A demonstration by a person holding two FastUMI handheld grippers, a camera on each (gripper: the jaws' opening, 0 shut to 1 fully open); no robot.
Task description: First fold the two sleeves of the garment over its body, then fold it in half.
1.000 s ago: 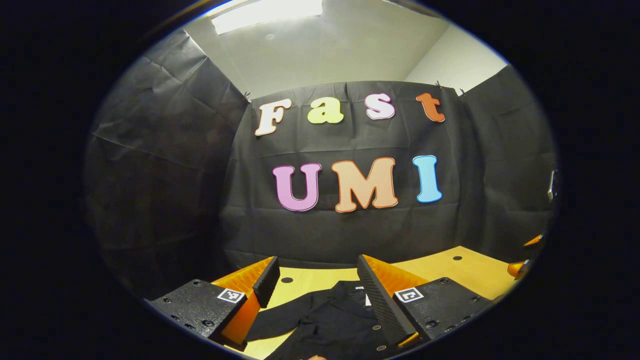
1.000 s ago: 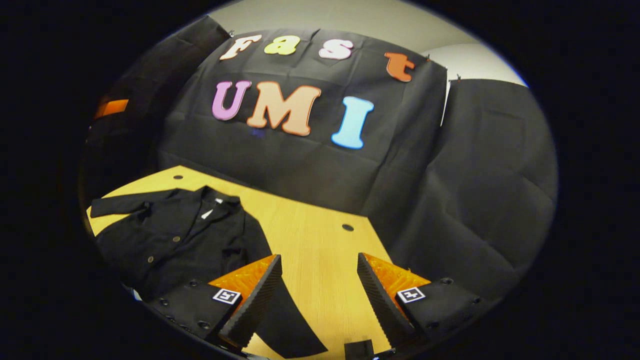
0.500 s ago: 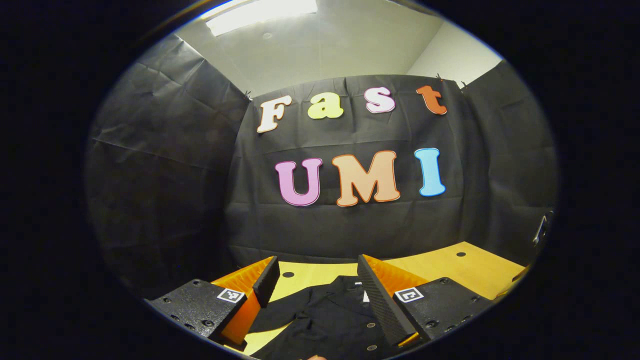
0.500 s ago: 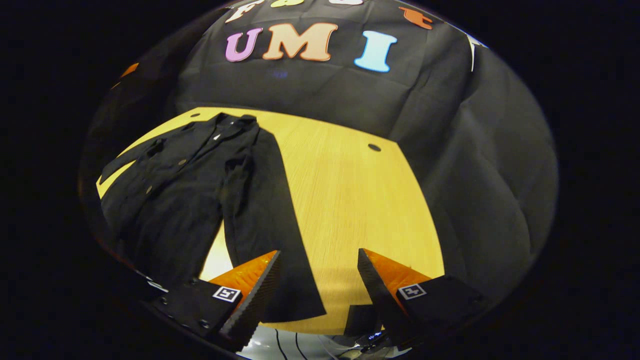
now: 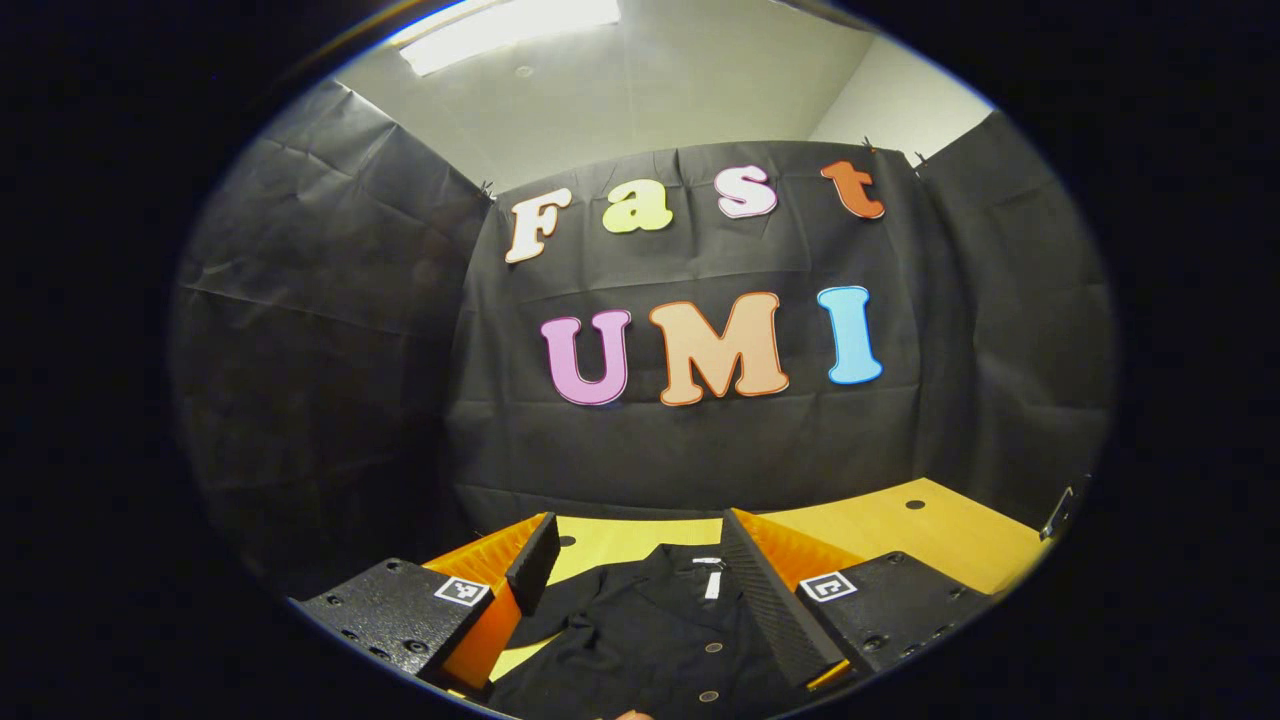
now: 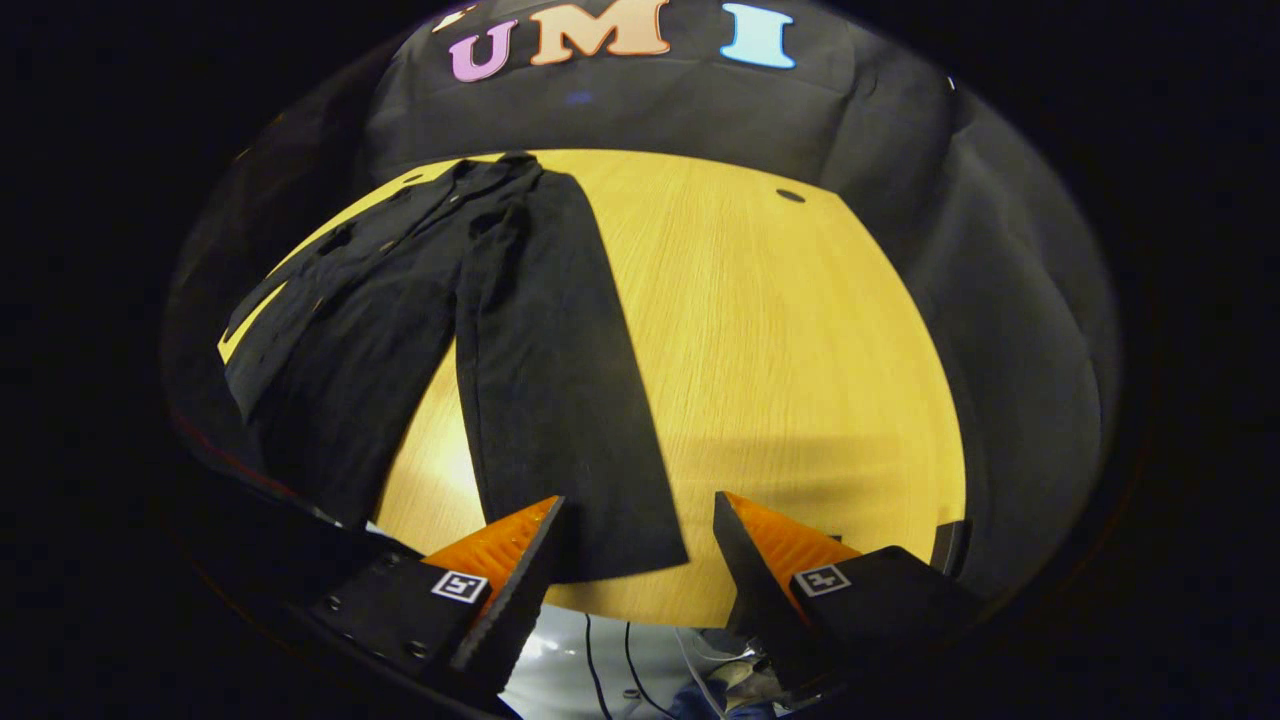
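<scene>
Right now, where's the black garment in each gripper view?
Left gripper view: black garment at bottom centre, between that gripper's own fingers, collar up.
Right gripper view: it lies left of centre, one sleeve running toward the camera.
Shared landmark: the yellow table.

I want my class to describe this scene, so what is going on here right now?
A person holds a two-finger gripper in each hand over a wooden table where a black shirt lies flat, buttons up. Nothing is folded yet: one long sleeve stretches toward the near table edge. The right gripper hangs open above that sleeve's cuff end, gripping nothing. The left gripper is also open and empty, near the collar.
</scene>
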